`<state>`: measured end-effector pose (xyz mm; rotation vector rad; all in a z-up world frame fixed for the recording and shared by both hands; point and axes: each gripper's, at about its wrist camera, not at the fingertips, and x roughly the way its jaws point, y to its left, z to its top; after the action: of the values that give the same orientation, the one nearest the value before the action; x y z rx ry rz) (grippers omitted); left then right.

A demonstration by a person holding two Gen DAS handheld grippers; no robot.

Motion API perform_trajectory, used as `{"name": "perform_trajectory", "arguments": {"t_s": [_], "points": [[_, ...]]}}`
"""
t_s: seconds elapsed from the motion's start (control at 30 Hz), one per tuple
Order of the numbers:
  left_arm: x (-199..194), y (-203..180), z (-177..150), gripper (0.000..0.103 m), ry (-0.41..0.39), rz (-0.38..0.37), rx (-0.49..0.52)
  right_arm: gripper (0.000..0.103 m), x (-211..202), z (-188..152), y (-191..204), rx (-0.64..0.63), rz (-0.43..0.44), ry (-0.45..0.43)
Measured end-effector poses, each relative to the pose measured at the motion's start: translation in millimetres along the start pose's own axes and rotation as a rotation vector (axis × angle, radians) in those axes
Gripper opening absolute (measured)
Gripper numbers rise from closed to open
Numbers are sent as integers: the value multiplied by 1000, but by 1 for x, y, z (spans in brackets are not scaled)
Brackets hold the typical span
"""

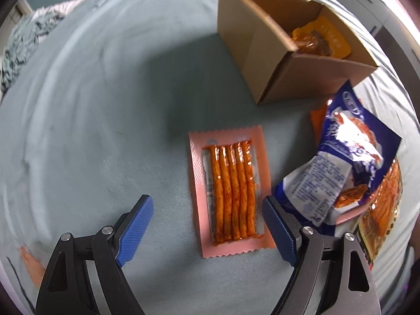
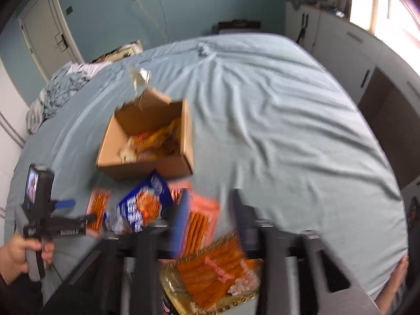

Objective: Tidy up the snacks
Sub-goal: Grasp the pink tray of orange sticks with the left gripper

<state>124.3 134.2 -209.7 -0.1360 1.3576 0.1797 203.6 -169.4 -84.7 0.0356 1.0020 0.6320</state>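
So the left tool (image 1: 207, 228) hangs released, jaws wide, straddling the near end of a pink snack pack (image 1: 229, 194) lying flat on the bed (image 1: 92, 105), looks lined up to pinch it. The right tool (image 2: 207, 218) is blurry, but a pink pack (image 2: 199, 218) sits between its jaws, so probably grasping it. The cardboard box (image 1: 252, 44) already has snacks inside. A blue bag (image 1: 346, 162) just beside the flat pack crowds the left tool's right finger.
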Motion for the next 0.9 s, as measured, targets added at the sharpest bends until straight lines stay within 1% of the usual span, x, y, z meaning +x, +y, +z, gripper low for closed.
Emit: {"name": "perform_trajectory", "arguments": {"t_s": [0.07, 0.1, 0.13, 0.2, 0.3, 0.37, 0.47, 0.5, 0.57, 0.63, 0.7, 0.73, 0.77, 0.83, 0.87, 0.9], "points": [[7, 0, 0, 85, 21, -1, -9, 54, 14, 0, -3, 48, 88, 68], [10, 0, 2, 86, 28, 1, -10, 54, 22, -1, -7, 99, 140, 110], [13, -1, 4, 87, 30, 5, -11, 55, 27, 0, -10, 134, 160, 131], [14, -2, 7, 95, 12, 19, -23, 58, 34, 4, -17, 175, 158, 150], [21, 3, 13, 102, 23, 13, -61, 58, 46, 5, -19, 184, 151, 166], [21, 4, 16, 102, 27, 10, -71, 58, 48, 0, -14, 185, 158, 189], [18, 3, 25, 102, 21, -25, -61, 58, 60, 0, -11, 182, 174, 217], [19, 1, 24, 102, 23, -23, -54, 58, 63, 0, -13, 179, 172, 222], [26, -8, 23, 103, 39, 22, -18, 58, 65, -1, -14, 171, 169, 231], [27, -16, 21, 103, 10, 62, 13, 58, 62, 1, -14, 176, 166, 239], [27, -17, 22, 103, 10, 51, -5, 58, 61, 1, -12, 181, 173, 247], [28, -15, 23, 103, 17, 31, -11, 58, 61, 1, -10, 180, 181, 254], [29, -17, 23, 101, 21, 15, -7, 58, 64, 1, -7, 175, 190, 263], [28, -8, 21, 95, 15, -9, 15, 58, 68, 2, 0, 158, 220, 293], [25, -4, 21, 86, 7, -13, 28, 58, 70, 3, 3, 154, 235, 302], [21, 0, 18, 72, -1, -12, 37, 58, 72, 4, 6, 154, 258, 309]]}}
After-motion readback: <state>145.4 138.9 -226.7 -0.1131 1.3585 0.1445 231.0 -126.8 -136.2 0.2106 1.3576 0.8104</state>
